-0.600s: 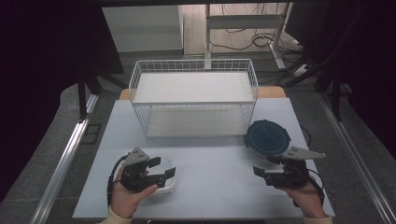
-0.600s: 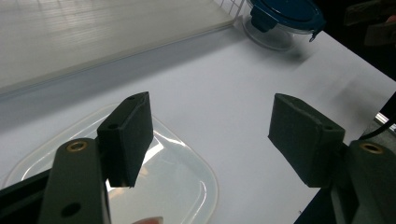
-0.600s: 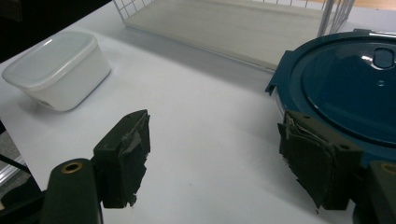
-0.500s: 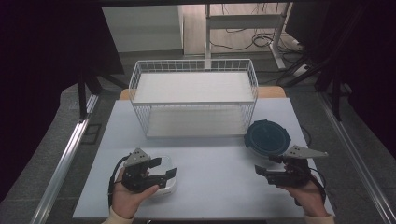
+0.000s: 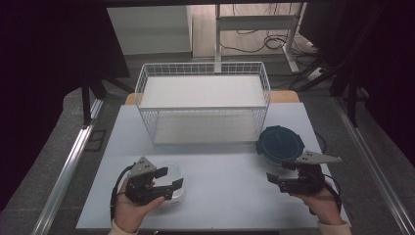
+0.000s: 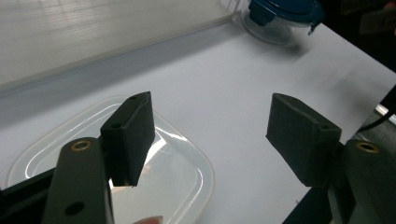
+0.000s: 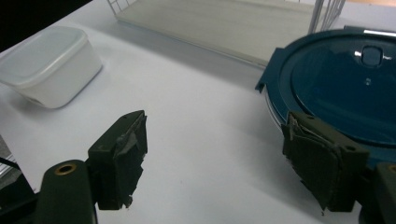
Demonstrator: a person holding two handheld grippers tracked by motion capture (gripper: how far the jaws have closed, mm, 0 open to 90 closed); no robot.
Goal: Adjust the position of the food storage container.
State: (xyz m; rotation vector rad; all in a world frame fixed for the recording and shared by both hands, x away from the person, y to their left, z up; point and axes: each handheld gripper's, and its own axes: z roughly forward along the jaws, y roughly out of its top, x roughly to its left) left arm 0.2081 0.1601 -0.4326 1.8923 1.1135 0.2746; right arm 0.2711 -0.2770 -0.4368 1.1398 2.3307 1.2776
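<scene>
Nothing grasped or moved yet; both containers sit on the table [image 5: 220, 196], the wire basket [image 5: 203, 105] beyond them empty.

Left gripper [image 5: 172, 179] hovers over the white lidded box [image 5: 177, 172] at the near left, jaws apart, nothing between them.

Right gripper [image 5: 278, 172] is held level, jaws spread and empty, just short of the round blue-lidded container [image 5: 280, 143].

Likely remaining: lift each container into the basket.

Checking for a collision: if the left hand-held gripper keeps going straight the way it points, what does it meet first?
Probably bare table; farther along, the blue-lidded round container. Left hand-held gripper is open, depth unclear.
</scene>
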